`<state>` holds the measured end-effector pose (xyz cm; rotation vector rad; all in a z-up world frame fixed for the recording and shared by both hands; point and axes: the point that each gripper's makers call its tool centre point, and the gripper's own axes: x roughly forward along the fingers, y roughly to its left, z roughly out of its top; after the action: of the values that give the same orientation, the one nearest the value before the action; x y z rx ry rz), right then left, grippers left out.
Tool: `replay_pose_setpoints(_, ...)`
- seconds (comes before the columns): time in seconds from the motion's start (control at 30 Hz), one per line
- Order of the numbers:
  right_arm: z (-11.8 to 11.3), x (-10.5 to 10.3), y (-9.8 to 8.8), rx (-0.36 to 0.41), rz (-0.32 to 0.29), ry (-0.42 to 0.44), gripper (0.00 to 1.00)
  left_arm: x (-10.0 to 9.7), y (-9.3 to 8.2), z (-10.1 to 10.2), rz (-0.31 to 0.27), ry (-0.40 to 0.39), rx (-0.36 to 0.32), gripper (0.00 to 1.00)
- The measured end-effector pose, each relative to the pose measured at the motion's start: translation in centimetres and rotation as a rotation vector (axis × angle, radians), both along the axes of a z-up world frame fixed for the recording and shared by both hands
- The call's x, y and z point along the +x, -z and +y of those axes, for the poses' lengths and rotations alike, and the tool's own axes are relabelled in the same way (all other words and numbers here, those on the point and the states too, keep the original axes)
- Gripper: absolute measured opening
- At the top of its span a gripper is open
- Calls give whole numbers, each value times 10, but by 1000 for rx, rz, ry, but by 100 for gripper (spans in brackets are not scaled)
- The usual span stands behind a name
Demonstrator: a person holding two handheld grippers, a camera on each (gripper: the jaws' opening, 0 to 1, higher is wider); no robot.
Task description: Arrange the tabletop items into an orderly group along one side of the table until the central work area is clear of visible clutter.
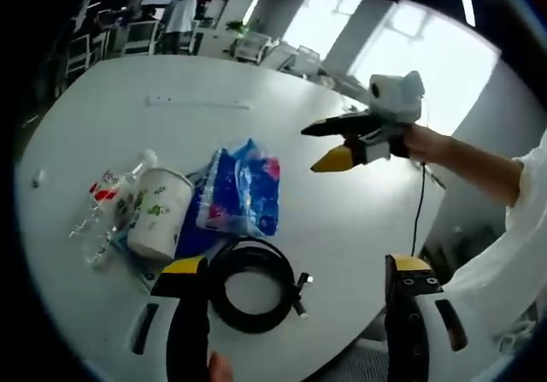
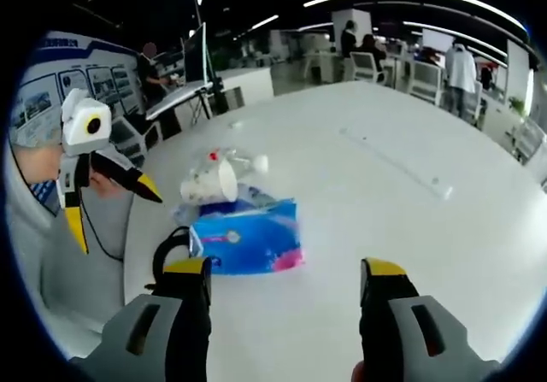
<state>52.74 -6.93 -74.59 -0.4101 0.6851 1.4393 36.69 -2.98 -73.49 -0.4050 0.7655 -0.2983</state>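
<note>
Task appears near completion: bottle [image 1: 115, 201], cup [image 1: 161, 213], blue packet [image 1: 242, 191] and cable coil [image 1: 252, 285] sit grouped near the bench [image 1: 197, 117] edge. Left gripper [image 1: 295, 279] and right gripper [image 2: 286, 281] hold jaws wide, empty.

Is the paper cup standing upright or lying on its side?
Tipped on its side. The paper cup lies on the table between the plastic bottle and the blue tissue pack, its round end facing the right gripper view.
</note>
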Motion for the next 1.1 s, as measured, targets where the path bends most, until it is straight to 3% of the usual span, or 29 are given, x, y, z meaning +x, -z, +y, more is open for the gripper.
replay_pose_setpoints(0.63,18,1,5,16,16,-49,65,29,22,-1,68,-102,-18,78)
replay_pose_setpoints(0.77,21,3,10,15,20,-50,63,30,28,1,93,-91,22,77)
replay_pose_setpoints(1.1,33,3,18,18,37,-85,59,44,40,5,127,-169,16,67)
